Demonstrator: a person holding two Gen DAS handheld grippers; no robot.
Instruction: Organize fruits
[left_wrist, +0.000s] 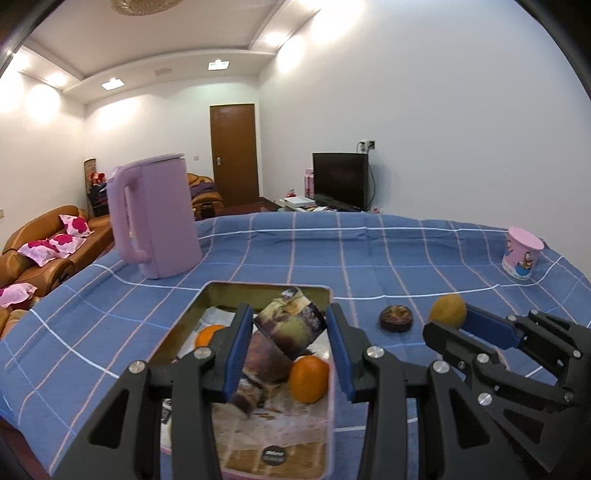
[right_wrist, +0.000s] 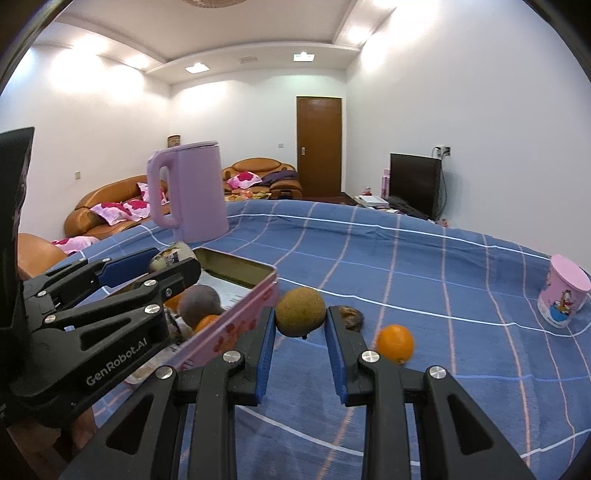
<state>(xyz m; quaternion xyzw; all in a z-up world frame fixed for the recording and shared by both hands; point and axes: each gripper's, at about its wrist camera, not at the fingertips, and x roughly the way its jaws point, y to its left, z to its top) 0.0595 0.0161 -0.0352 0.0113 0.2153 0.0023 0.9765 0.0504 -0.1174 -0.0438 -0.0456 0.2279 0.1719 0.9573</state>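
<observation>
My right gripper is spread open, and a round brownish-green fruit sits centre frame right between its fingertips, on the blue checked cloth. The pink tin, where I judge it belongs, lies just left. My left gripper hovers open over the tin, empty. An orange waits at right.

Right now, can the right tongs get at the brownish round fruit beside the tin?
Probably yes: the right tongs are open with the brownish round fruit between the fingertips. The tin sits just left, seemingly clear.
</observation>
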